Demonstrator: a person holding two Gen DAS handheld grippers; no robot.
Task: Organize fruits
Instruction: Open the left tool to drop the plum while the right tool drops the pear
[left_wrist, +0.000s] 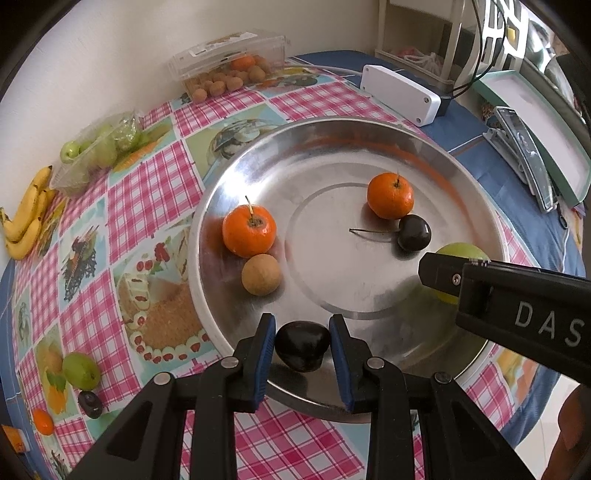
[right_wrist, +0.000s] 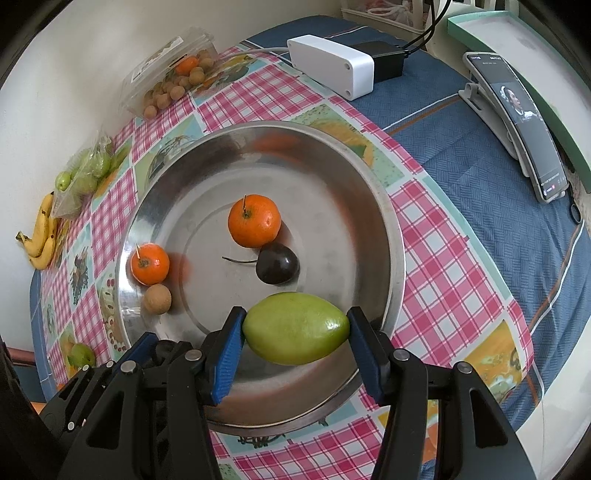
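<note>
A round steel tray (left_wrist: 369, 129) lies on the checked cloth. In it are two tangerines (left_wrist: 249, 230) (left_wrist: 390, 195), a brown longan (left_wrist: 261, 274) and a dark cherry with a stem (left_wrist: 414, 233). Over the tray's near edge my left gripper (left_wrist: 303, 345) is shut on a stemless dark cherry (left_wrist: 303, 350). My right gripper (right_wrist: 295, 332) is shut on an oval green fruit (right_wrist: 295, 328), pads on both its ends, over the tray's (right_wrist: 395, 229) near side. In the left wrist view the green fruit (left_wrist: 461, 251) peeks out behind one right finger (left_wrist: 443, 275).
Loose on the cloth at the near left lie a green fruit (left_wrist: 81, 370), a dark cherry (left_wrist: 90, 403) and a tangerine (left_wrist: 43, 422). At the back stand a clear longan box (left_wrist: 229, 70), a bag of green fruits (left_wrist: 99, 147) and bananas (left_wrist: 27, 218). A white box (left_wrist: 400, 92) and a phone on a stand (right_wrist: 517, 122) are on the right.
</note>
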